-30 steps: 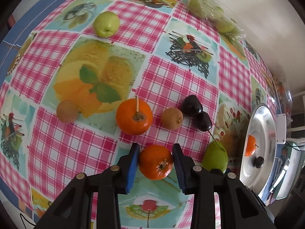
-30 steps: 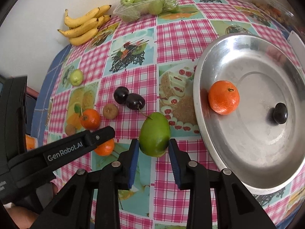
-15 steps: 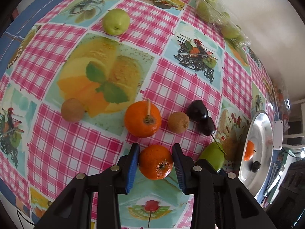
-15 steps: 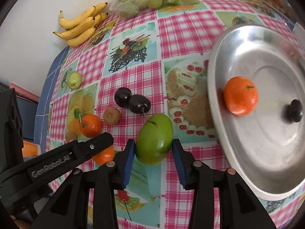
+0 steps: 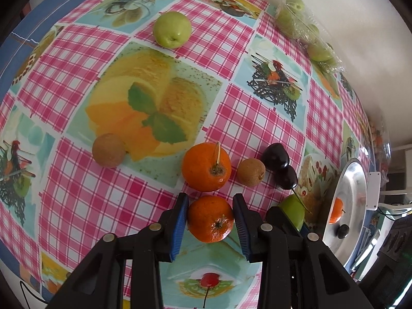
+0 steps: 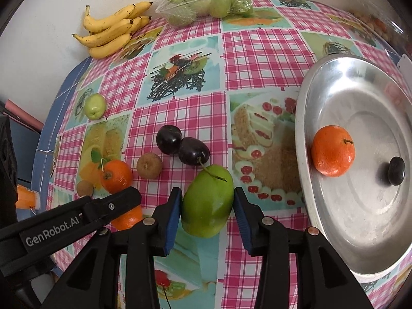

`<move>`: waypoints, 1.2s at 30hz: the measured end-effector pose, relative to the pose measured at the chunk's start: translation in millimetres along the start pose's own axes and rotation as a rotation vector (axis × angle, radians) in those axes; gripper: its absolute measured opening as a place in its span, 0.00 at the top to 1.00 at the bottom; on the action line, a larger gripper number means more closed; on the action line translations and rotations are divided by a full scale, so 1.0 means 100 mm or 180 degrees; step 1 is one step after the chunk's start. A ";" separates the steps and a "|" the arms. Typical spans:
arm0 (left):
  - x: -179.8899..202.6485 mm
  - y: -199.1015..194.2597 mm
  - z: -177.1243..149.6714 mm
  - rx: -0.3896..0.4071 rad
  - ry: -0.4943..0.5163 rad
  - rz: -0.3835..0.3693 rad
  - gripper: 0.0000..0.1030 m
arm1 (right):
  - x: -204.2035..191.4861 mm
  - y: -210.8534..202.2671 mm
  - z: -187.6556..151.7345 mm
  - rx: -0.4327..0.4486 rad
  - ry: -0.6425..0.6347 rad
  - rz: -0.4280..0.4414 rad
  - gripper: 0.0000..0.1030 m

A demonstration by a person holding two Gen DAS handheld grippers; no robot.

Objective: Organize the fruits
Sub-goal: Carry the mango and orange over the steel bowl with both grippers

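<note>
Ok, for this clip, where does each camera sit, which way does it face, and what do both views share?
Left wrist: sits on the left gripper, looking steeply down the checked tablecloth; its black fingers with blue pads clamp a small orange mandarin.
Right wrist: sits on the right gripper, facing down; its pads grip an oval green mango, with the other gripper's black body at lower left.
Shared: the mango, two dark plums, the yellow bananas and the silver metal tray.
</note>
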State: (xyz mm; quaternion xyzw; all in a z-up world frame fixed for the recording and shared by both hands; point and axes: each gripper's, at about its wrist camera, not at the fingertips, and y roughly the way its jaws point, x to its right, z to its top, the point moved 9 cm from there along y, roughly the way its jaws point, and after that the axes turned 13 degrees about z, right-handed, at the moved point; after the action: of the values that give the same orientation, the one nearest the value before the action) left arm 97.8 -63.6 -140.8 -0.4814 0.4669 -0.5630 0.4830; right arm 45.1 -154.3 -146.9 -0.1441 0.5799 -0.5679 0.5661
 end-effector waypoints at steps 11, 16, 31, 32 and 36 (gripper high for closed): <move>0.07 -0.08 0.01 0.0055 -0.0021 -0.0072 0.63 | -0.04 -0.08 -0.02 -0.0020 0.0051 0.0103 0.60; 0.10 -0.21 0.05 0.0135 -0.0042 -0.0154 0.63 | -0.11 -0.24 0.01 0.0049 0.0053 0.0153 0.60; 0.16 -0.32 0.07 0.0212 -0.0065 -0.0205 0.63 | 0.00 -0.62 0.04 0.0134 0.0121 0.0088 0.60; 0.17 -0.33 0.07 0.0215 -0.0059 -0.0214 0.63 | 0.02 -0.65 0.04 0.0144 0.0138 0.0091 0.60; 0.24 -0.37 0.06 0.0248 -0.0022 -0.0224 0.63 | 0.10 -0.79 0.05 0.0220 0.0188 0.0110 0.60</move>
State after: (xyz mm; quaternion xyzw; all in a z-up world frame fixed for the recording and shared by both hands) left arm 98.4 -84.0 -101.9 -0.4804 0.4257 -0.5957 0.4828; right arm 8.8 -189.6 -85.4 -0.0976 0.5787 -0.5817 0.5631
